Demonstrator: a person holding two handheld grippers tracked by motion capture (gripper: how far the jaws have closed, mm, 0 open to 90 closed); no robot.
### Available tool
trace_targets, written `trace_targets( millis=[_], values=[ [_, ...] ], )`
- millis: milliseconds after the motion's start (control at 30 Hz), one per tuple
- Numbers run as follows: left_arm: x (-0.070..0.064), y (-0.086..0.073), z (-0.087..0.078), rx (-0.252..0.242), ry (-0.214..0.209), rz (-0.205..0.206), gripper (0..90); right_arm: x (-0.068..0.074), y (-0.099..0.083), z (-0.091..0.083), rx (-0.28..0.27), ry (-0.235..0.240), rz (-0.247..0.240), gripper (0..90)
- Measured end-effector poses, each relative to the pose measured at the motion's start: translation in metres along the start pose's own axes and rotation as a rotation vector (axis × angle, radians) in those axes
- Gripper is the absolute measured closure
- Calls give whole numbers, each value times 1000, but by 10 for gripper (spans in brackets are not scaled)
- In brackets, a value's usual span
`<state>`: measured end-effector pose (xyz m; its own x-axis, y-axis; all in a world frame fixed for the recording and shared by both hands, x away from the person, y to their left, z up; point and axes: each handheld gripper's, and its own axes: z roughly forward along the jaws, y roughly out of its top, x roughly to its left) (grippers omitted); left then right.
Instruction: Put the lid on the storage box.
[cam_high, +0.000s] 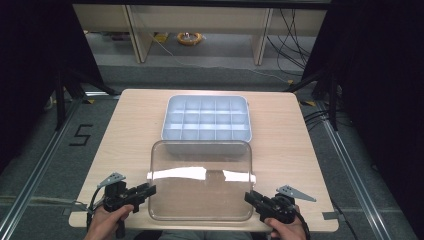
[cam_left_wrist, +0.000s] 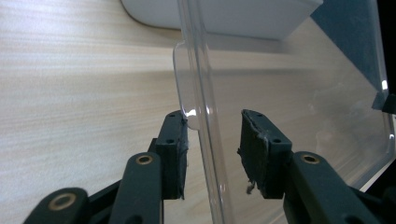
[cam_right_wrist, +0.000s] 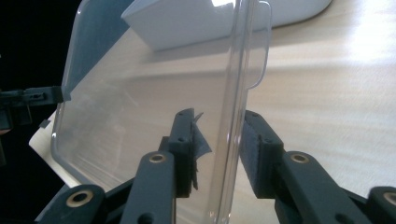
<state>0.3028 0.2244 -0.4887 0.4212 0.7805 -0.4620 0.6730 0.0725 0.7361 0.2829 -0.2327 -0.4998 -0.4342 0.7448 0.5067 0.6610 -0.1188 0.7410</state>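
One clear lid (cam_high: 201, 181), one divided tray (cam_high: 206, 123), two grippers (cam_high: 150, 190) (cam_high: 248, 197) astride lid's edges

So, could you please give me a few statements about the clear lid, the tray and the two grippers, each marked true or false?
1. The clear plastic lid lies nearer the person than the grey compartment tray. True.
2. The tray's compartments hold small parts. False: they look empty.
3. The left gripper has its jaws either side of the lid's edge. True.
4. The right gripper is clamped shut on the tray's rim. False: its jaws straddle the lid's edge, with a gap on one side.
5. The lid rests closed on top of the tray. False: it is off the tray, over the light wooden table.
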Motion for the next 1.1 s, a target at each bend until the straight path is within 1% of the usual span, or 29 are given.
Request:
trace_targets(
  millis=[67,133,167,200,233,267,333,367,400,433,500,533,567,600,633,667,700,733,767,800,833,867,900,933,967,1000,1033,1067,1100],
  values=[
    [-2,2,2,-5,0,17,606,-2,4,1,-16,-5,-15,678],
    [-3,4,5,-6,9,17,604,-1,8,0,-20,-9,6,676],
    [-4,5,6,2,11,11,601,-3,10,0,-25,-14,-23,675],
    [-3,5,8,-7,12,16,600,-1,11,1,-26,-18,4,675],
    [-3,7,9,11,16,21,600,-3,13,1,-32,-17,-19,674],
    [-4,7,10,1,19,9,599,-2,14,2,-32,-22,-2,674],
    [-3,9,12,8,11,13,600,-1,15,2,-23,-22,32,672],
    [-3,9,12,8,15,16,599,-4,15,4,-31,-33,2,672],
    [-4,10,13,1,19,12,599,-3,16,3,-28,-23,21,671],
    [-4,11,14,5,22,13,597,-3,16,4,-31,-30,21,670],
    [-4,13,15,6,13,8,596,-7,18,5,-31,-31,-17,669],
    [-3,14,16,0,13,6,595,-6,20,5,-37,-38,-9,668],
    [-4,15,16,0,17,-5,593,-6,20,6,-30,-23,-3,666],
    [-3,17,16,2,15,8,591,-7,22,6,-34,-32,-13,664],
    [-4,18,15,4,21,2,591,-7,22,7,-34,-36,-2,663],
    [-5,19,16,-13,23,-7,590,-6,24,8,-32,-36,12,662],
    [-5,21,17,-13,22,-3,588,-9,25,10,-49,-43,-22,662],
    [-5,23,16,-9,21,6,586,-9,27,9,-40,-21,-3,659],
    [-5,25,17,-19,23,4,583,-10,28,11,-52,-38,-21,656],
    [-5,27,17,-16,17,7,580,-6,29,11,-35,-37,37,654],
    [-5,29,17,-16,18,7,578,-9,32,12,-48,-35,-1,653],
    [-5,30,18,-19,21,1,578,-7,33,13,-46,-37,26,652],
    [-6,32,18,-25,20,-3,579,-6,35,14,-47,-35,35,653],
    [-5,34,19,-24,18,9,578,-8,38,13,-50,-26,10,652],
    [-6,35,20,-26,20,4,574,-5,40,14,-44,-28,46,651],
    [-7,37,20,-30,20,-1,574,-8,41,16,-59,-43,5,650],
    [-6,39,21,-30,18,4,575,-5,43,15,-41,-28,61,649],
    [-7,40,22,-39,22,-3,575,-11,45,19,-73,-41,-18,650],
    [-6,41,23,-45,19,1,577,-8,46,18,-61,-41,35,650]
  ],
)
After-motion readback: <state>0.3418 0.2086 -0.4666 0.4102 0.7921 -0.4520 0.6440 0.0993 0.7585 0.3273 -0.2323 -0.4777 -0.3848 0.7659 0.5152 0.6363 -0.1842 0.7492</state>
